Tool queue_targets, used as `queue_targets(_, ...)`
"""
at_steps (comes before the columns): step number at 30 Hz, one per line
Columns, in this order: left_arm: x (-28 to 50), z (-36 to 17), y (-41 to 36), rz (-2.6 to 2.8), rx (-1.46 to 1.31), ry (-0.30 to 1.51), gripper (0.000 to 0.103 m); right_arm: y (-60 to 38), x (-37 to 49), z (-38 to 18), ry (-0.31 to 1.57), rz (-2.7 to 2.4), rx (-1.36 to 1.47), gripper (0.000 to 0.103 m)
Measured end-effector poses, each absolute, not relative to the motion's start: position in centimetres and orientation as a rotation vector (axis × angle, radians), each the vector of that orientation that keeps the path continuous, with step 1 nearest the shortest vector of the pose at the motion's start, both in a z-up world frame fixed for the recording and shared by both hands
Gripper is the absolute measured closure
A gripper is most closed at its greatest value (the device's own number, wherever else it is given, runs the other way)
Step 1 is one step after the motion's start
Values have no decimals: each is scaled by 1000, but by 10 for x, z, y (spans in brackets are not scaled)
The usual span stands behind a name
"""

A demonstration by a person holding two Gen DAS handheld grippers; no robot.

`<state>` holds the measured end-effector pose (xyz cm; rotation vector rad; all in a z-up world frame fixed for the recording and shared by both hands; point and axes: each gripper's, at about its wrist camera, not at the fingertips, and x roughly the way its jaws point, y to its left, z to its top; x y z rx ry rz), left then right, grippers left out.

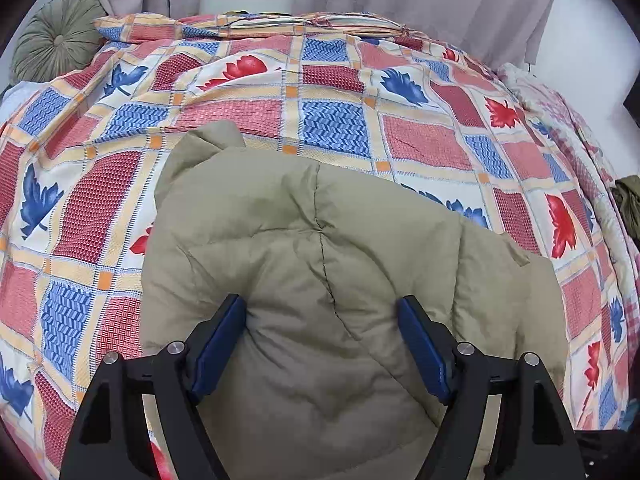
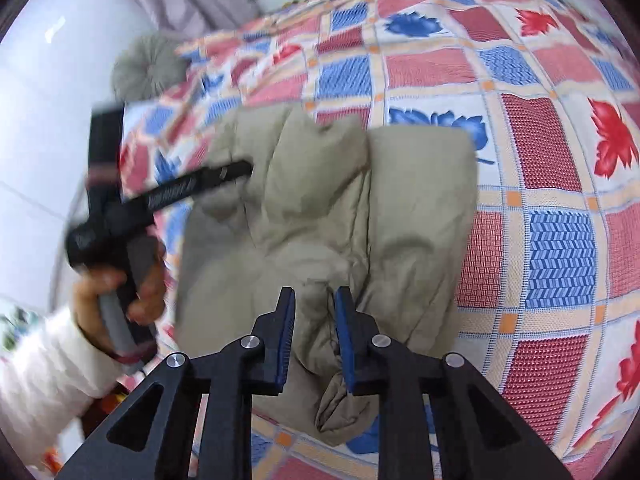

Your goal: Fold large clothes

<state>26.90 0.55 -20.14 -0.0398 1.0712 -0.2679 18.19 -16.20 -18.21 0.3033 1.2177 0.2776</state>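
Directly ahead of the right gripper [image 2: 315,300], nearly closed, a jacket [image 2: 340,216] fold is pinched; the left gripper [image 1: 322,308] is held wide, empty.

The puffy jacket [image 1: 320,264] is plain khaki. The bedspread [image 1: 420,140] under it is checked red, blue and cream with leaf prints. The round cushion [image 1: 56,36] is olive green.

The left gripper [image 2: 240,168] was motion-blurred beside the jacket [image 2: 340,220], whose near hem ran under the frame edge.

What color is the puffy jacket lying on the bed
Plain khaki-beige, no pattern. The jacket shows best in the left wrist view.
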Motion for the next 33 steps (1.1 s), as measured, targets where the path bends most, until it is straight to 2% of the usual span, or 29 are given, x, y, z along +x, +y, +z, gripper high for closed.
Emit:
queue_targets(4, 257, -204, -12, -296, 28, 1053, 24, -175, 159, -236, 1306, 176, 346, 85)
queue_targets(8, 243, -190, -4, -285, 20, 1058, 24, -185, 147, -255, 1311, 142, 447, 85)
queue_targets(13, 205, -168, 43, -240, -15, 1048, 24, -186, 148, -257, 1316, 140, 436, 85)
queue_targets(18, 158, -182, 85, -179, -63, 1110, 24, -190, 140, -257, 1302, 117, 471, 85)
queue_targets(21, 143, -204, 97, -142, -87, 1146, 15, -193, 129, -255, 1291, 105, 472, 85)
queue_targets(33, 138, -206, 102, -105, -86, 1200, 15, -198, 104, -211, 1295, 88, 423, 80)
